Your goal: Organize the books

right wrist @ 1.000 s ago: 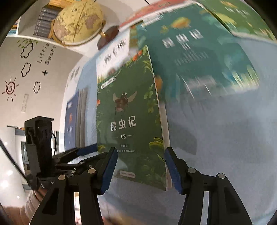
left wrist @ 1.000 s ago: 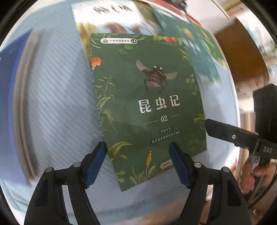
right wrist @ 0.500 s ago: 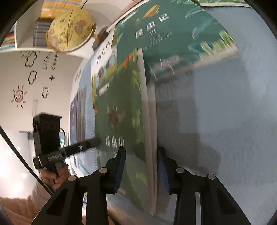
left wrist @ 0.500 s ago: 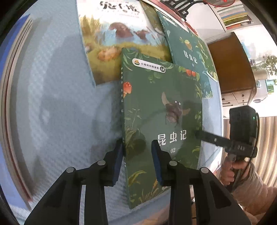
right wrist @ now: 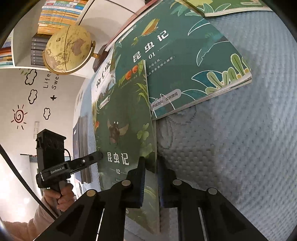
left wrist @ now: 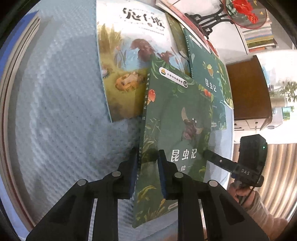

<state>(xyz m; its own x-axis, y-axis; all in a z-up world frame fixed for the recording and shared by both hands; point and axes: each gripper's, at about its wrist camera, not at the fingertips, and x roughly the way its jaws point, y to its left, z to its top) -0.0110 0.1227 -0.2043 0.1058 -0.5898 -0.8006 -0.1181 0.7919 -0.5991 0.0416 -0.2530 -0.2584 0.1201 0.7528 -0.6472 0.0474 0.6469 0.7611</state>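
Observation:
A dark green book with a beetle and "02" on its cover (left wrist: 176, 120) lies over the blue quilted cloth (left wrist: 65, 111), and both grippers hold it. My left gripper (left wrist: 148, 155) is shut on its spine edge, near the lower corner. My right gripper (right wrist: 151, 163) is shut on the opposite page edge of the same book (right wrist: 118, 133). One finger of the right gripper (left wrist: 219, 161) shows on the cover in the left wrist view. The left gripper's finger (right wrist: 89, 159) reaches the cover from the left in the right wrist view.
A pale picture book (left wrist: 130, 64) and a teal "01" book (right wrist: 176, 61) lie partly under the held book's far end. A stack of blue books (left wrist: 16, 64) sits far left. A globe (right wrist: 68, 50), a red flower stand (left wrist: 241, 13) and a brown cabinet (left wrist: 248, 89) border the cloth.
Both grippers went from wide open to shut on the green book's two long edges. The left slid to the spine side, the right to the page side, and both came lower.

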